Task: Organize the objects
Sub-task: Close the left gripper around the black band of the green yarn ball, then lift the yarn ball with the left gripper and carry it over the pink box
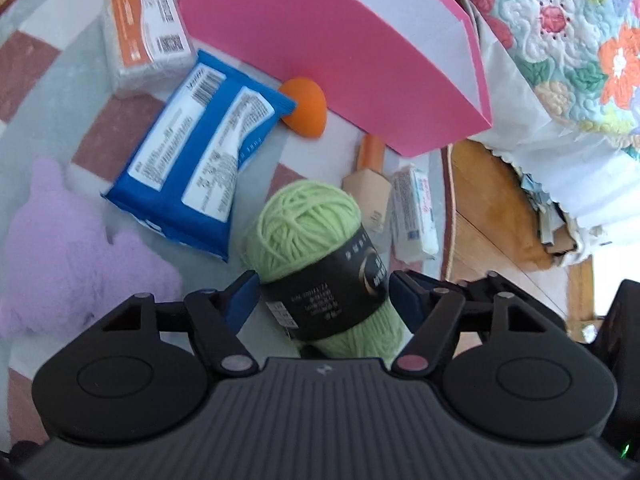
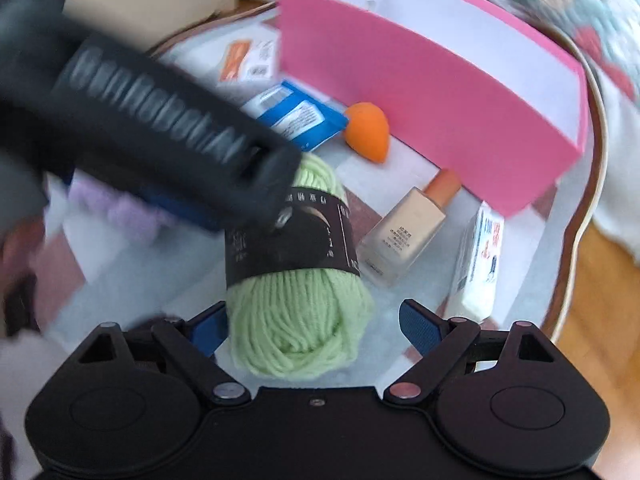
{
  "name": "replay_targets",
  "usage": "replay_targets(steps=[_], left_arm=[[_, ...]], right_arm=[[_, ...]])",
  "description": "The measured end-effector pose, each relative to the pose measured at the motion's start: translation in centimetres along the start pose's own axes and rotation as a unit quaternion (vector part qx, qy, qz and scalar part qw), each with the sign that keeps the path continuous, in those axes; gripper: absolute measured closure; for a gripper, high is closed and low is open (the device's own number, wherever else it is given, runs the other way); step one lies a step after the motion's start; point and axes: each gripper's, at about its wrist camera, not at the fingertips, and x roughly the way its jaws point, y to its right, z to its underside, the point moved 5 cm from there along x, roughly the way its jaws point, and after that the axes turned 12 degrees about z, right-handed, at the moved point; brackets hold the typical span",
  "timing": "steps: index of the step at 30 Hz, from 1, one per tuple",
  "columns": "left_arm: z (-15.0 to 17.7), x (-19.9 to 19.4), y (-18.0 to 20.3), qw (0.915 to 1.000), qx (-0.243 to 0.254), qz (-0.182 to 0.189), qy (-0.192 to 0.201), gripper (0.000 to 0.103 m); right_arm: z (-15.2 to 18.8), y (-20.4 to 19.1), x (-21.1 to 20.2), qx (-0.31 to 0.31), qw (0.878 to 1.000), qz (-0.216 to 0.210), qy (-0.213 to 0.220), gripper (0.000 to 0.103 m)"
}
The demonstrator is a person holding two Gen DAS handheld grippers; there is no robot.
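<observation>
A light green yarn ball (image 1: 308,216) with a black paper band lies on the checked table mat. My left gripper (image 1: 324,288) straddles the band, and its blue pads touch both sides of the ball. In the right wrist view the same yarn ball (image 2: 296,336) lies between the fingers of my right gripper (image 2: 312,320). That gripper stands open: its left pad is against the wool and its right pad is clear of it. The left gripper's dark body (image 2: 160,120) crosses over the ball's far end, blurred. A pink box (image 1: 340,60) (image 2: 420,112) with a white inside stands just beyond.
A blue wipes pack (image 1: 192,160), an orange-labelled packet (image 1: 148,36), an orange sponge (image 1: 304,108), a foundation bottle (image 2: 404,232) and a small white packet (image 2: 480,256) lie around. A lilac plush toy (image 1: 68,248) sits at the left. A floral quilt (image 1: 568,32) lies right of the table edge (image 2: 576,240).
</observation>
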Motion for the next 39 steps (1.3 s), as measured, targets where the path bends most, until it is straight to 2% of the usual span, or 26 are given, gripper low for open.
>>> replay_targets(steps=[1,3,8,14,18,22,24,28,29,31,32,33,34,35,39], left_arm=[[0.0,0.0,-0.1,1.0000,-0.003,0.004,0.000,0.033],[0.0,0.0,-0.3,1.0000,-0.008,0.006,0.001,0.033],[0.3,0.4,-0.7,0.9993,-0.027,0.025,-0.005,0.033],[0.4,1.9,-0.6,0.9993,-0.020,0.029,-0.007,0.033],[0.4,0.9,0.1,0.9989,0.018,0.041,-0.015,0.042],[0.4,0.2,0.2,0.9984,0.039,0.026,-0.030,0.045],[0.6,0.4,-0.4,0.9983,0.032,0.008,-0.047,0.045],[1.0,0.5,-1.5,0.9976,0.005,0.002,-0.069,0.040],[1.2,0.5,-1.7,0.9974,0.002,0.002,-0.072,0.036],[1.3,0.7,-1.9,0.9972,0.005,-0.008,-0.074,0.029],[1.3,0.9,-2.0,0.9973,0.009,-0.009,-0.073,0.028],[1.4,1.1,-2.1,0.9973,0.011,-0.007,-0.073,0.030],[1.5,1.3,-2.1,0.9974,0.010,-0.002,-0.071,0.037],[1.6,1.4,-1.9,0.9974,0.013,0.006,-0.071,0.041],[2.0,0.2,0.0,0.9963,0.061,0.004,-0.060,0.045]], right_arm=[[0.0,0.0,0.0,0.007,1.000,-0.003,0.002,0.012],[0.3,-0.2,-0.1,0.012,1.000,-0.012,0.004,0.025],[1.2,0.0,-1.2,0.044,0.999,-0.004,0.014,0.028],[1.6,0.1,-2.1,0.091,0.996,-0.014,0.010,0.039],[1.8,0.9,-3.5,0.189,0.981,-0.040,0.000,0.043],[2.7,0.5,-3.7,0.226,0.972,-0.064,-0.006,0.043],[2.8,-0.2,-3.4,0.218,0.973,-0.072,-0.016,0.039],[3.2,-2.0,-2.6,0.134,0.991,-0.023,-0.004,0.032],[3.3,-2.5,-2.7,0.111,0.994,-0.011,-0.001,0.029],[3.5,-3.2,-2.7,0.079,0.997,0.005,0.002,0.028],[3.6,-3.5,-2.5,0.069,0.998,0.012,0.003,0.027],[3.6,-3.5,-2.2,0.064,0.998,0.013,0.005,0.028],[3.7,-3.4,-2.0,0.067,0.998,0.012,0.006,0.028],[3.8,-3.2,-1.8,0.073,0.997,0.009,0.008,0.034],[3.2,-3.1,-3.5,0.074,0.997,0.000,0.021,0.045]])
